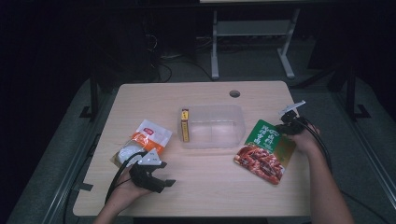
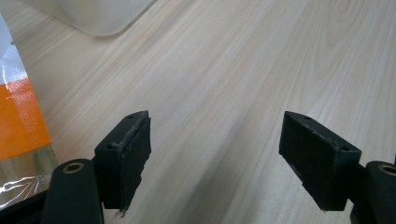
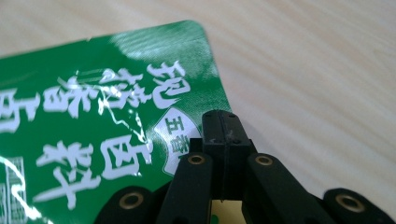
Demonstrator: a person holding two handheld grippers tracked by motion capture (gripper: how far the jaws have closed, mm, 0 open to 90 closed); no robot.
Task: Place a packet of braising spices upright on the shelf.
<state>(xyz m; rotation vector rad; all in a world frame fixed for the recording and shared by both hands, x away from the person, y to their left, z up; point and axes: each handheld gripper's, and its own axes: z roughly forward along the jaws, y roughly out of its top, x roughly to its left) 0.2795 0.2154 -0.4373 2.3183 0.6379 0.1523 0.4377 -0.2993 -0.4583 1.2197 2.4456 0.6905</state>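
A green and red snack packet (image 1: 264,151) lies flat at the table's right side. My right gripper (image 1: 284,127) sits at its upper right corner. In the right gripper view its jaws are pressed together on the edge of the green packet (image 3: 93,116), so the right gripper (image 3: 222,122) is shut on it. My left gripper (image 1: 164,173) stands open near the front left of the table, just below a white and orange packet (image 1: 147,137). In the left gripper view bare wood lies between the jaws of the left gripper (image 2: 217,126), and the orange packet (image 2: 18,116) is at the left edge.
A clear plastic container (image 1: 212,108) stands at the table's middle with a small yellow box (image 1: 185,124) upright inside its left end. A corner of the container (image 2: 93,14) appears in the left gripper view. A round cable hole (image 1: 234,93) is near the far edge.
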